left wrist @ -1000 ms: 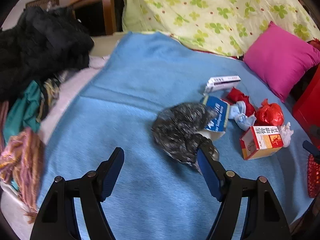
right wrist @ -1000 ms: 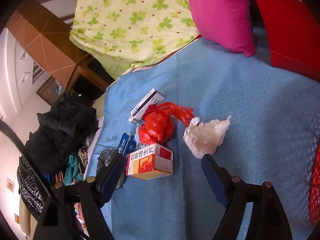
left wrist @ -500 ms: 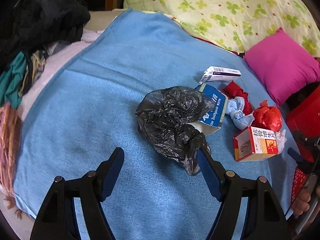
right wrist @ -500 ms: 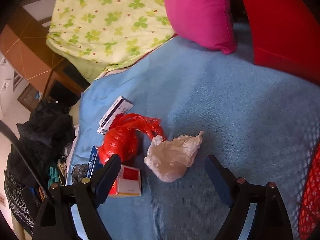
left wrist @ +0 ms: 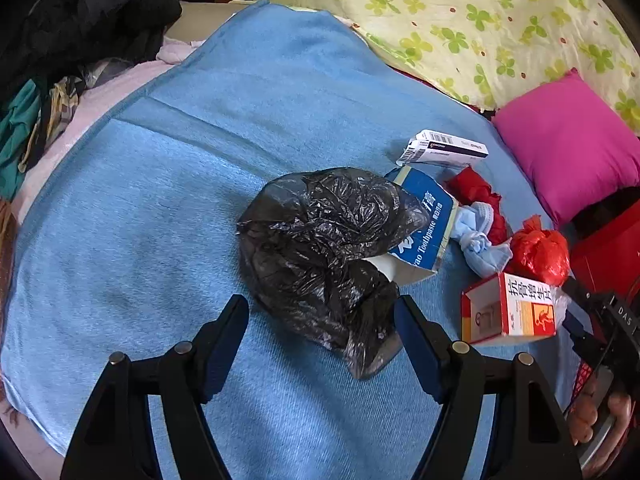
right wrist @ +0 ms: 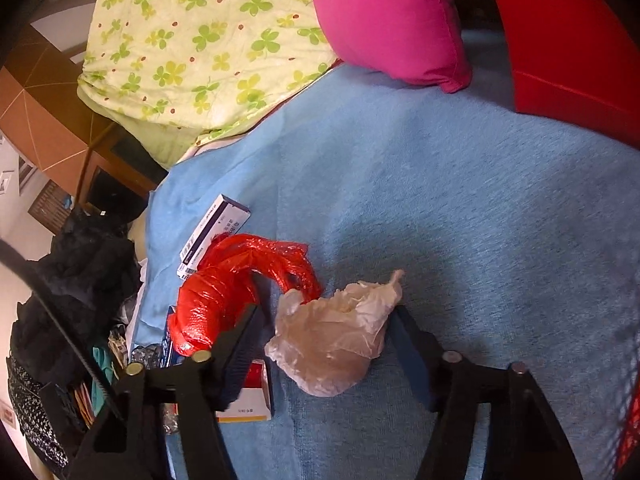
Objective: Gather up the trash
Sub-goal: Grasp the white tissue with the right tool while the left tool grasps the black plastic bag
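Trash lies on a blue blanket (left wrist: 180, 200). My left gripper (left wrist: 322, 316) is open, its fingers on either side of the near end of a crumpled black plastic bag (left wrist: 320, 248). Beside the bag lie a blue toothpaste box (left wrist: 426, 232), a white box (left wrist: 444, 148), a light blue mask (left wrist: 480, 240), a red bag (left wrist: 540, 250) and a red-and-white box (left wrist: 512, 308). My right gripper (right wrist: 326, 326) is open around a crumpled white tissue (right wrist: 336, 332). The red bag (right wrist: 224, 296) lies just left of it.
A clover-print quilt (left wrist: 480, 20) and a pink pillow (left wrist: 568, 140) lie at the back. Dark clothes (left wrist: 72, 24) are piled at the left. A red cushion (right wrist: 560, 40) is at the right. A red mesh basket (right wrist: 628, 432) shows at the right edge.
My left gripper has moved closer to the black bag, which now lies between its fingers. My right gripper has moved right and forward from the red-and-white box to straddle the white tissue.
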Demonstrator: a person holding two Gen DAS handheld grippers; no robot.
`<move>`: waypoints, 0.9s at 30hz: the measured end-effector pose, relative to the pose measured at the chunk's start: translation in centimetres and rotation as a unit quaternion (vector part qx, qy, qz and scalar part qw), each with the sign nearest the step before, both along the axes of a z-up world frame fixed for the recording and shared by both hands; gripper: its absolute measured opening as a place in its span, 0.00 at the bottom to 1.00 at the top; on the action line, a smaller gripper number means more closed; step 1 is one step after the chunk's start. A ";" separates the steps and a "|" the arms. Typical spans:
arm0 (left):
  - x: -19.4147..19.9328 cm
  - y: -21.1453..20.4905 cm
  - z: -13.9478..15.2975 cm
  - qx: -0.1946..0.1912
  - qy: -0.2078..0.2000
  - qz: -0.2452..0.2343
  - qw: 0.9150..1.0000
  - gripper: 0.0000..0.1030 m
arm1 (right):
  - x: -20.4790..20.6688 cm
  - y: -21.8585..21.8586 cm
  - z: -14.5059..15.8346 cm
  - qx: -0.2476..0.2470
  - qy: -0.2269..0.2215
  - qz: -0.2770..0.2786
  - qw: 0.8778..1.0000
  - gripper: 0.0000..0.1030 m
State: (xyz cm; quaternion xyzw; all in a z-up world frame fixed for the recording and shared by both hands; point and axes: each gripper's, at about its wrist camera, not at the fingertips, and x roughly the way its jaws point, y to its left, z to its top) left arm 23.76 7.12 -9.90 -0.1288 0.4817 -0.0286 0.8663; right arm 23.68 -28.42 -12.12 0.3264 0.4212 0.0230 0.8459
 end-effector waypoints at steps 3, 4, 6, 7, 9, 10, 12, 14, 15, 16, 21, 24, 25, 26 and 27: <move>0.5 -0.2 -0.6 -0.004 0.006 0.001 1.000 0.61 | 0.4 0.5 -0.3 -0.011 0.009 0.001 1.000 0.56; 0.6 -0.2 -0.6 -0.008 0.007 0.001 1.000 0.56 | 0.5 0.6 -0.5 -0.010 0.012 0.003 1.000 0.55; 0.7 -0.1 -0.8 -0.025 0.006 0.000 1.000 0.45 | 0.6 0.8 -0.8 -0.009 0.015 0.006 1.000 0.49; 0.8 -0.1 -0.8 -0.032 0.006 0.000 0.999 0.40 | 0.7 0.8 -0.9 -0.010 0.016 0.007 1.000 0.48; 0.8 0.0 -0.8 -0.036 0.000 0.000 0.999 0.33 | 0.6 0.8 -0.9 -0.009 0.013 0.007 1.000 0.43; 0.8 0.0 -0.9 -0.039 -0.001 -0.001 0.999 0.30 | 0.5 0.8 -0.8 -0.008 0.010 0.008 1.000 0.41; 0.8 0.2 -0.8 -0.045 -0.003 0.000 0.999 0.27 | 0.3 0.8 -0.6 -0.010 0.005 0.008 1.000 0.39; 0.6 0.3 -0.7 -0.044 -0.006 -0.002 0.999 0.24 | 0.0 0.8 -0.5 -0.013 0.002 0.008 1.000 0.38; 0.4 0.5 -0.6 -0.043 -0.008 -0.002 0.999 0.24 | -0.1 0.8 -0.3 -0.014 0.000 0.008 1.000 0.38; 0.3 0.6 -0.5 -0.042 -0.011 -0.002 0.999 0.23 | -0.3 0.8 -0.2 -0.015 -0.002 0.009 1.000 0.38; -0.5 1.0 0.2 -0.035 -0.022 -0.004 0.999 0.22 | -1.3 0.8 1.0 -0.024 -0.020 0.008 0.999 0.38; -1.1 1.4 0.5 -0.031 -0.028 -0.006 0.999 0.22 | -1.9 0.8 1.5 -0.029 -0.027 0.008 0.999 0.38; -1.3 1.5 0.6 -0.029 -0.029 -0.007 0.999 0.22 | -2.1 0.9 1.7 -0.028 -0.029 0.009 0.999 0.38; -1.4 1.6 0.7 -0.026 -0.031 -0.008 0.999 0.22 | -2.2 0.9 1.8 -0.029 -0.030 0.010 0.999 0.38; -1.6 1.6 0.8 -0.022 -0.033 -0.008 0.999 0.22 | -2.3 0.9 1.9 -0.030 -0.030 0.011 0.999 0.38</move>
